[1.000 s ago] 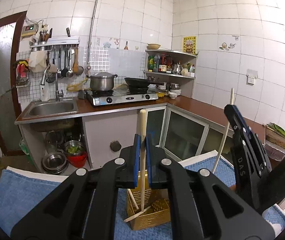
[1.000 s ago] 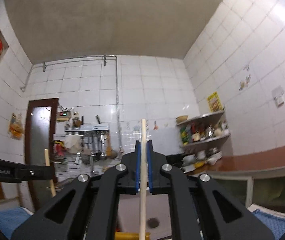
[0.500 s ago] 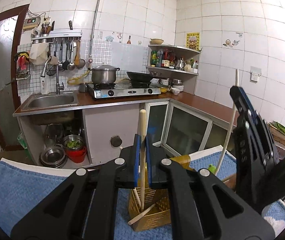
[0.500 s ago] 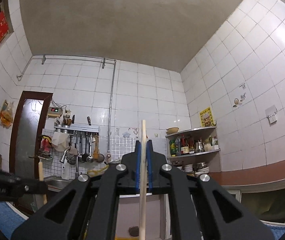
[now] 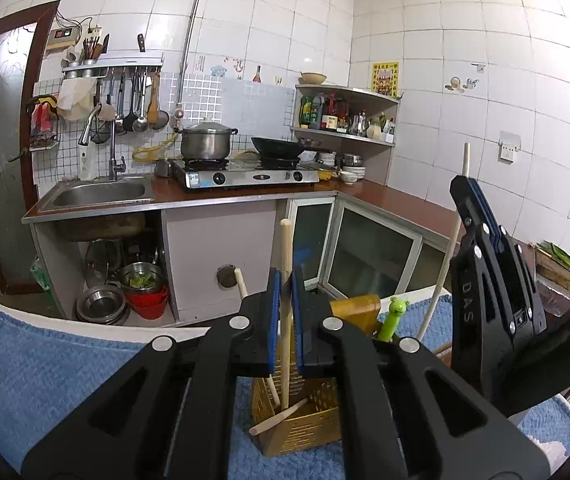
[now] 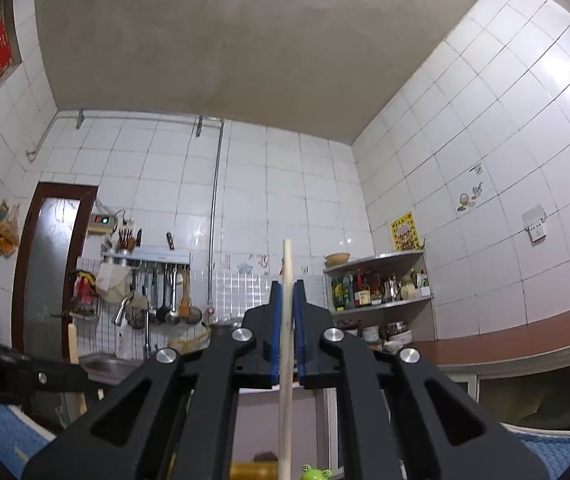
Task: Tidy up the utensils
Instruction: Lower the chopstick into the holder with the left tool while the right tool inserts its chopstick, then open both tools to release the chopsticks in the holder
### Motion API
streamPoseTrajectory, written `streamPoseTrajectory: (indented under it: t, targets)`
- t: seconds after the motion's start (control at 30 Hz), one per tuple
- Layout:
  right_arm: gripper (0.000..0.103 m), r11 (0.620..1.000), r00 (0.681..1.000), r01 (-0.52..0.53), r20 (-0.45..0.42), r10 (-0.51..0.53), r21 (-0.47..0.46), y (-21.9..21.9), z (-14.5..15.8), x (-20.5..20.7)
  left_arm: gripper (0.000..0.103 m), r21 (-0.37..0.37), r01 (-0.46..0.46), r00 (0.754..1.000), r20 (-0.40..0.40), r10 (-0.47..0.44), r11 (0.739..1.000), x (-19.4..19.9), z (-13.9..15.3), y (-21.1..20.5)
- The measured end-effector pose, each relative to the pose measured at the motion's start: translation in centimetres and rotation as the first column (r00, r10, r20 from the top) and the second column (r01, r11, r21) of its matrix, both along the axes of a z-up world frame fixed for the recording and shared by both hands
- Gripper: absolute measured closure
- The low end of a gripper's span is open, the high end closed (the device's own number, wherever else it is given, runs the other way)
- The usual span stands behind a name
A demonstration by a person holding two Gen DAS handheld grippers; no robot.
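My left gripper [image 5: 285, 300] is shut on a pale wooden chopstick [image 5: 285, 248] that stands upright, its lower end down inside a yellow slotted utensil holder [image 5: 305, 420]. Other wooden sticks and a green frog-topped utensil [image 5: 393, 316] sit in that holder on the blue towel [image 5: 45, 380]. My right gripper [image 6: 286, 300] is shut on a second chopstick [image 6: 286, 360], tilted up toward the ceiling. In the left wrist view the right gripper [image 5: 481, 216] hangs to the right of the holder, its chopstick [image 5: 445, 256] slanting down beside the holder.
A wooden block [image 5: 355, 308] stands behind the holder. Beyond the towel are the kitchen counter with a sink [image 5: 97, 196], a gas stove [image 5: 245, 176] with a pot [image 5: 205, 142] and a pan, a corner shelf [image 5: 345, 112] and glass cabinet doors [image 5: 365, 248].
Both grippers have sunk a little toward the holder, each still gripping its chopstick. The left chopstick reaches deeper into the holder, and the frog utensil has come into view.
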State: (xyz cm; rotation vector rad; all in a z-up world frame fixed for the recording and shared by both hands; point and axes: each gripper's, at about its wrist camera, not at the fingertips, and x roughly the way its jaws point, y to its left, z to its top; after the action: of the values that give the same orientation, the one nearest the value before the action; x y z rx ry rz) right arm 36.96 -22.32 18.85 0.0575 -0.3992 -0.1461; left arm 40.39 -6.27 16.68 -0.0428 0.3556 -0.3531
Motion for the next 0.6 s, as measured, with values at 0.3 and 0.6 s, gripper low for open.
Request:
streamPoseTrajectory:
  t: [0.3,0.6]
  targets:
    - [0.097,0.997,0.985,-0.067,-0.16,0.059,-0.045,-1.1,-1.6,-1.5,0.098,-0.035,-0.009,0.998,-0.07,0.006,0.999,0.8,-1.3,1.2]
    - [0.097,0.988,0.924,-0.153,-0.356,0.139,-0.012,-2.4,-2.0,-2.1,0.098,-0.04,-0.013,0.993,-0.121,0.008,0.999,0.6,-2.8,1.5]
